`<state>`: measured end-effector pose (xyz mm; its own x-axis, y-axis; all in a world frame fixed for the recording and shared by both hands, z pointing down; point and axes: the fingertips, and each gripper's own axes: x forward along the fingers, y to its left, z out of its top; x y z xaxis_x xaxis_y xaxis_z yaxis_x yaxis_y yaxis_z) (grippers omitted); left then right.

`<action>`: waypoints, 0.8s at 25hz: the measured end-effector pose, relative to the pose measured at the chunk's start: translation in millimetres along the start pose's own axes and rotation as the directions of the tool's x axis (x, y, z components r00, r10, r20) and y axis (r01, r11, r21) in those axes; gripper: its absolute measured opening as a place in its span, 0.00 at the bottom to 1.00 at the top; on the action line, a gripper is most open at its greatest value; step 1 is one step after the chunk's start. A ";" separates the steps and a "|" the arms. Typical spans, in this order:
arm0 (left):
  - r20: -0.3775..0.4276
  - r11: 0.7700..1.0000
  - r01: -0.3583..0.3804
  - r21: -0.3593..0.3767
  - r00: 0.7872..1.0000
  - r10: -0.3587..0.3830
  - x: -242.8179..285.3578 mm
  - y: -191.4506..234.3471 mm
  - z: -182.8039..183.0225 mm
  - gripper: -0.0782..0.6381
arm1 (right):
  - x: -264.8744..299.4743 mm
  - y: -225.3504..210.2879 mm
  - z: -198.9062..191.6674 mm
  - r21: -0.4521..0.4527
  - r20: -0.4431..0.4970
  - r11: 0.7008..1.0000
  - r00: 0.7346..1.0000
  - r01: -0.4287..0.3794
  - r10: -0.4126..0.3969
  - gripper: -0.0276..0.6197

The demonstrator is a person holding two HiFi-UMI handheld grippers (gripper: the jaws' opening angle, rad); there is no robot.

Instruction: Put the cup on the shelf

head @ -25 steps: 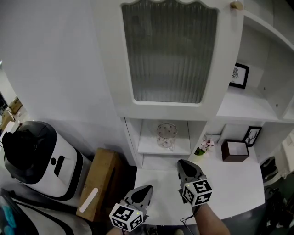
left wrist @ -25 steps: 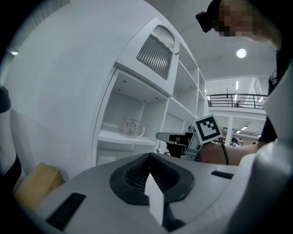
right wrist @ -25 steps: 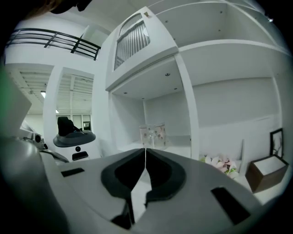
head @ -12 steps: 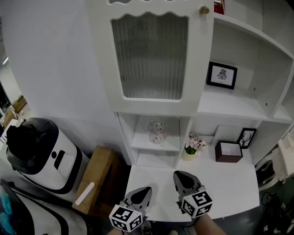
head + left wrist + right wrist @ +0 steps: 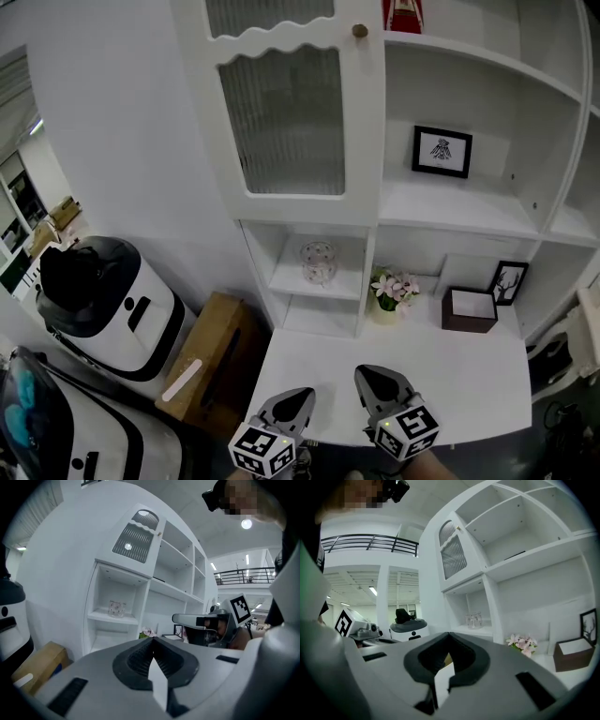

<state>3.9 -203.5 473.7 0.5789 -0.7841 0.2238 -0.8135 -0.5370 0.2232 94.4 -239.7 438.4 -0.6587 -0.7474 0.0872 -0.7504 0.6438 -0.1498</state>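
A clear glass cup (image 5: 318, 262) with small dots stands upright on the shelf (image 5: 317, 285) in the narrow compartment under the glazed cabinet door; it also shows as the cup (image 5: 116, 608) and the cup (image 5: 473, 619) in the gripper views. Both grippers hang low over the front edge of the white counter (image 5: 469, 370), well away from the cup. My left gripper (image 5: 294, 400) is shut and holds nothing. My right gripper (image 5: 375, 379) is shut and holds nothing too.
A pot of pink flowers (image 5: 389, 292), a dark open box (image 5: 468, 309) and a small framed picture (image 5: 507, 281) stand at the counter's back. Another framed picture (image 5: 442, 152) sits on the upper shelf. A cardboard box (image 5: 210, 368) and a white-and-black machine (image 5: 105, 303) stand on the left.
The view has drawn back and tilted up, so more of the upper shelves shows. Both grippers sit lower in the view. The cup has stayed on its shelf.
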 end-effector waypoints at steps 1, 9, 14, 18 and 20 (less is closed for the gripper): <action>0.001 1.000 -0.008 0.003 1.000 0.008 -1.9 -5.8 -0.6 0.12 | -6.2 1.2 -0.1 -0.002 0.000 1.000 1.000 -0.011 0.011 0.05; 0.017 0.998 -0.070 0.006 0.997 0.070 -14.3 -55.2 -11.3 0.12 | -53.5 5.2 -6.0 -0.007 -0.012 0.995 0.995 -0.100 0.100 0.05; 0.002 0.993 -0.115 0.010 0.993 0.115 -28.5 -77.5 -22.1 0.12 | -72.9 13.4 -14.5 0.006 -0.020 0.988 0.988 -0.152 0.152 0.05; -0.023 0.989 -0.145 0.013 0.989 0.146 -44.4 -86.3 -31.7 0.12 | -81.9 23.3 -21.1 0.023 -0.021 0.983 0.983 -0.183 0.183 0.05; -0.028 0.987 -0.158 0.011 0.987 0.158 -52.1 -88.0 -32.7 0.12 | -85.0 29.5 -23.3 0.024 -0.021 0.981 0.981 -0.193 0.193 0.05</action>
<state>47.2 -105.3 473.4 0.4441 -0.8500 0.2832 -0.8954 -0.4096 0.1747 126.9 -153.3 449.4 -0.7922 -0.6054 0.0774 -0.6080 0.7716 -0.1870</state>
